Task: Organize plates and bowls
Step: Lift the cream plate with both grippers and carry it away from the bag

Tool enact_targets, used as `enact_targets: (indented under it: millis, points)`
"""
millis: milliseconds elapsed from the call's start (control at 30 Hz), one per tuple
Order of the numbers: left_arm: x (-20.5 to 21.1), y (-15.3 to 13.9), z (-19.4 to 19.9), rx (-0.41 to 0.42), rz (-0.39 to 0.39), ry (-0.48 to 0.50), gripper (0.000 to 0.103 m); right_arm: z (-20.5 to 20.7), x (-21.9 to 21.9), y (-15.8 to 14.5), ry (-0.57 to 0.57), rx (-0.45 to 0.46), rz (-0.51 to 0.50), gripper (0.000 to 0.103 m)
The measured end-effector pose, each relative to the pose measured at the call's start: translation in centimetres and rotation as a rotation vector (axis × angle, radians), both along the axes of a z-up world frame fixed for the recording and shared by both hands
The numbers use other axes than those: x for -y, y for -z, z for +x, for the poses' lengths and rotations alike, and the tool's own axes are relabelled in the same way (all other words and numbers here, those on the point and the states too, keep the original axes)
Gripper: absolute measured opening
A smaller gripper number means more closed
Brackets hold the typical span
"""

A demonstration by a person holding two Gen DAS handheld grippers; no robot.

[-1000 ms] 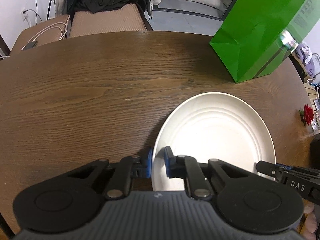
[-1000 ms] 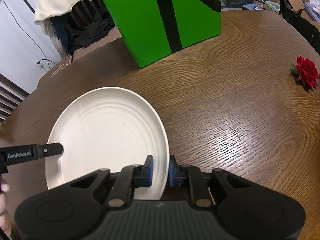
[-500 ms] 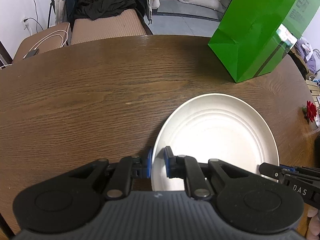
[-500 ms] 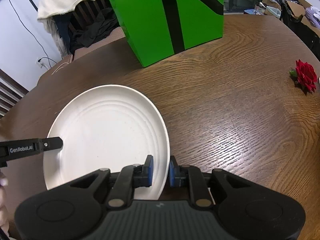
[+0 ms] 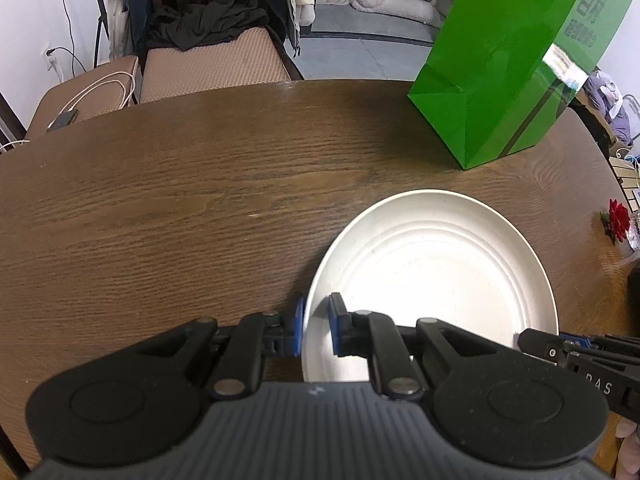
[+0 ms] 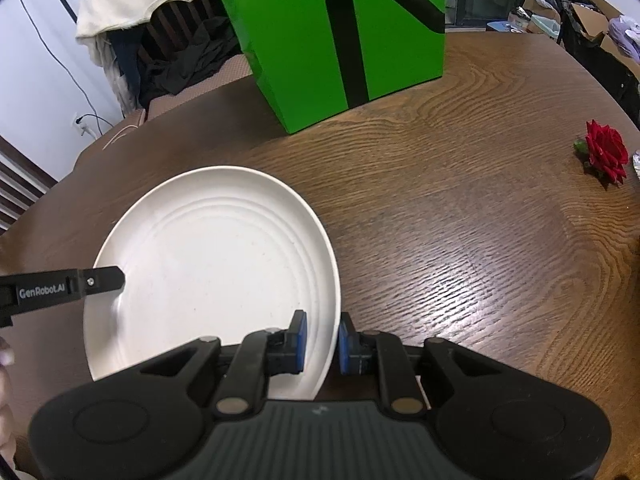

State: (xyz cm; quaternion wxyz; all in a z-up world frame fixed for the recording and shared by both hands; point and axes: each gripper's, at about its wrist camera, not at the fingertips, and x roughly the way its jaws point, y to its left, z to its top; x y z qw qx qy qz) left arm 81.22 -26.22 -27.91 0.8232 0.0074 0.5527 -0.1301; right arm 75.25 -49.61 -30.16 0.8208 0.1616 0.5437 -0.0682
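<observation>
The left gripper (image 5: 317, 326) is pinching the plate (image 5: 432, 276) rim between nearly closed fingers, while the right gripper (image 6: 322, 344) is clamping the opposite rim likewise. The plate is sitting over the bench (image 5: 180, 208), the bag (image 6: 336, 36) standing beyond.

Round dark-wood table (image 5: 168, 208). Green paper bag (image 6: 340, 40) stands upright at far side. Red rose (image 6: 606, 154) lies near right edge; white plate (image 6: 216, 264) possibly lifted off it.

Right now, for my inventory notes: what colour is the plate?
White plate, ringed; clearest in the right wrist view.
</observation>
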Motion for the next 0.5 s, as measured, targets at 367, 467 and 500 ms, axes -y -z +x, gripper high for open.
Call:
enact_targets:
  millis: [367,467,500]
  points:
    - [0.0,-2.3,-0.9,0.029,-0.008,0.018,0.014,-1.1,0.3,-1.8,0.007,0.028,-0.008,0.015]
    - [0.1,-3.4,-1.4,0.043,-0.01,0.021,0.014,-1.7,0.3,-2.7,0.01,0.041,-0.011,0.015]
    - [0.1,-3.7,-1.5,0.048,-0.01,0.023,0.014,-1.9,0.3,-3.0,0.011,0.045,-0.012,0.015]
